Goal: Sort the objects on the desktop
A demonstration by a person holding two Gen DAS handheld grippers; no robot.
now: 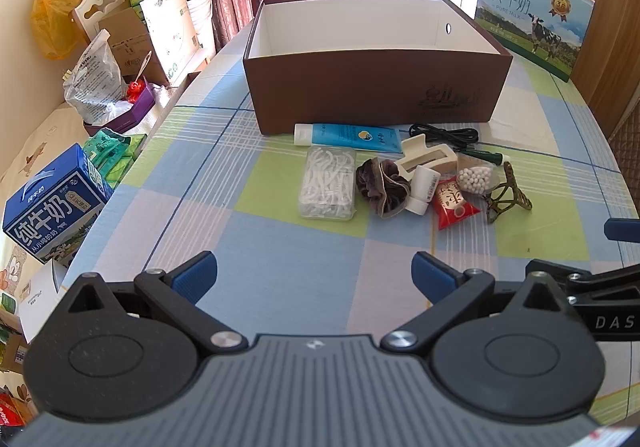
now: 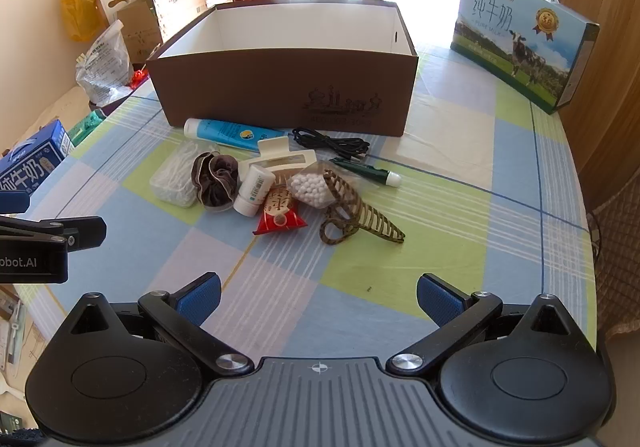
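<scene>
Desktop objects [image 2: 276, 183] heaped on checked tablecloth [image 2: 460, 247], just before brown box [image 2: 280, 87], which looks empty. Left gripper [image 1: 314, 275] and right gripper [image 2: 318, 297] both hovering short of heap, jaws apart, holding nothing. Sorting seemingly not begun. Next: reach forward, close on near item such as red packet [image 2: 280, 213].
</scene>
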